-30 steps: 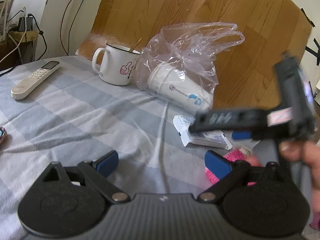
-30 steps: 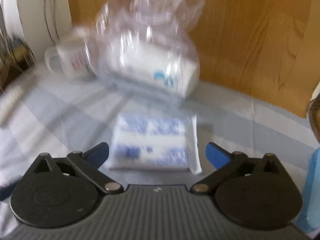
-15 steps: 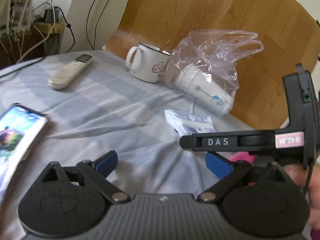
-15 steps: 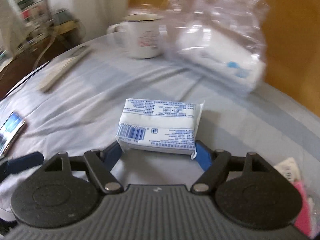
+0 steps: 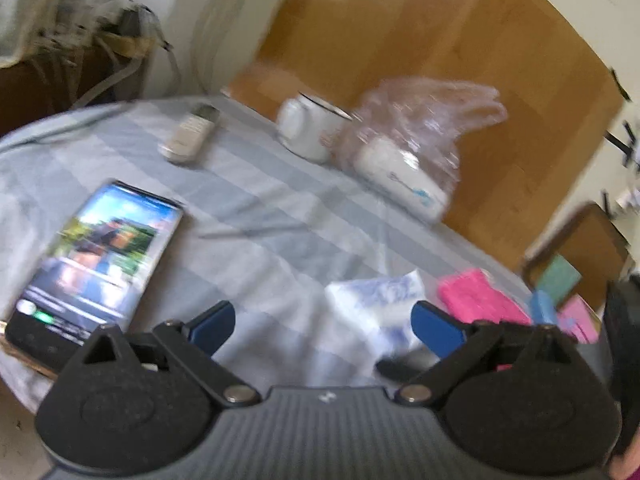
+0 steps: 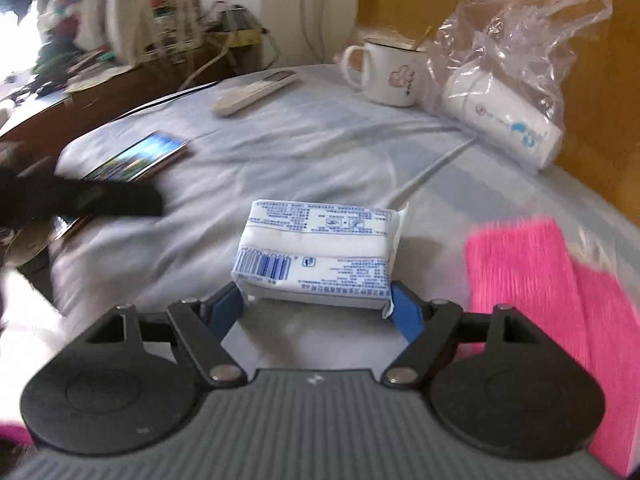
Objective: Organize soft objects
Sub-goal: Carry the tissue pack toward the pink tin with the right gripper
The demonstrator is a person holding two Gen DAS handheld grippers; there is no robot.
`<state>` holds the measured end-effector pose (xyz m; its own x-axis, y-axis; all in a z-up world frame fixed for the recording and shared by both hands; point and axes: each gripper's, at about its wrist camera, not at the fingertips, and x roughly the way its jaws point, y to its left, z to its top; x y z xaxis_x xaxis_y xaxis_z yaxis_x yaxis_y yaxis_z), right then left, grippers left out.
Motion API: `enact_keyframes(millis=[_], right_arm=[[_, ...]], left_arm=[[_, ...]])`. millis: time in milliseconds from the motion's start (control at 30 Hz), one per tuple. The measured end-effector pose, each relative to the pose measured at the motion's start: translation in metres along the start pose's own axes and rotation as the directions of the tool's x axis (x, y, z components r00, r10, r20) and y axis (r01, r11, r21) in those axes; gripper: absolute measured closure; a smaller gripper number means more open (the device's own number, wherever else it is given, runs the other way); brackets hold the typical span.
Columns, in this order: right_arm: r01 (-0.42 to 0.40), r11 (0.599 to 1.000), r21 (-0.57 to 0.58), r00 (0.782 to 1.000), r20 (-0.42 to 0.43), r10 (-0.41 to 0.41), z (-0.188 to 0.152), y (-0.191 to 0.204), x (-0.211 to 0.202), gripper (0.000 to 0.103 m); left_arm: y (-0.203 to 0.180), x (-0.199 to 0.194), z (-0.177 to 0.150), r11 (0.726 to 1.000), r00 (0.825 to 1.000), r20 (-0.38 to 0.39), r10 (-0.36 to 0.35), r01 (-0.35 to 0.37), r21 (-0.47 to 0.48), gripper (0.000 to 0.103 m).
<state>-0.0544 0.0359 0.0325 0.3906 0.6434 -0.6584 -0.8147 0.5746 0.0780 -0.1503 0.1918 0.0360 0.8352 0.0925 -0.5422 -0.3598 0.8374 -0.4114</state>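
A white and blue tissue pack (image 6: 320,252) sits between the blue pads of my right gripper (image 6: 318,306), which is shut on it and holds it over the checked cloth. The pack also shows blurred in the left wrist view (image 5: 376,304). A pink knitted cloth (image 6: 536,280) lies to the right of the pack; it shows in the left wrist view (image 5: 476,296) too. My left gripper (image 5: 324,326) is open and empty, low over the cloth.
A lit phone (image 5: 96,256) lies at the left. A white remote (image 6: 256,90), a white mug (image 6: 390,74) and a plastic bag with a paper cup (image 6: 508,116) stand at the back by the wooden headboard. Blue and pink items (image 5: 552,308) lie at the right edge.
My right gripper closed on the tissue pack and drew it back and left, away from the bag. My left gripper swung left, bringing the phone into view.
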Motion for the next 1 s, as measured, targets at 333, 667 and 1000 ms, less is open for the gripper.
enact_keyframes(millis=[333, 667, 1000], right_arm=[[0.229, 0.960, 0.162, 0.964, 0.101, -0.247, -0.110, -0.005, -0.097, 0.023], [0.482, 0.707, 0.518, 0.802, 0.064, -0.594, -0.179, -0.064, -0.155, 0.012], [0.482, 0.717, 0.504, 0.788, 0.110, -0.606, -0.197, -0.072, -0.160, 0.006]], left_arm=[[-0.081, 0.026, -0.043, 0.941, 0.927, -0.286, -0.243, 0.297, 0.164, 0.010], [-0.222, 0.051, -0.109, 0.765, 0.800, -0.506, -0.322, 0.535, 0.359, 0.010], [-0.291, 0.066, -0.150, 0.691, 0.795, -0.556, -0.244, 0.545, 0.476, 0.007]])
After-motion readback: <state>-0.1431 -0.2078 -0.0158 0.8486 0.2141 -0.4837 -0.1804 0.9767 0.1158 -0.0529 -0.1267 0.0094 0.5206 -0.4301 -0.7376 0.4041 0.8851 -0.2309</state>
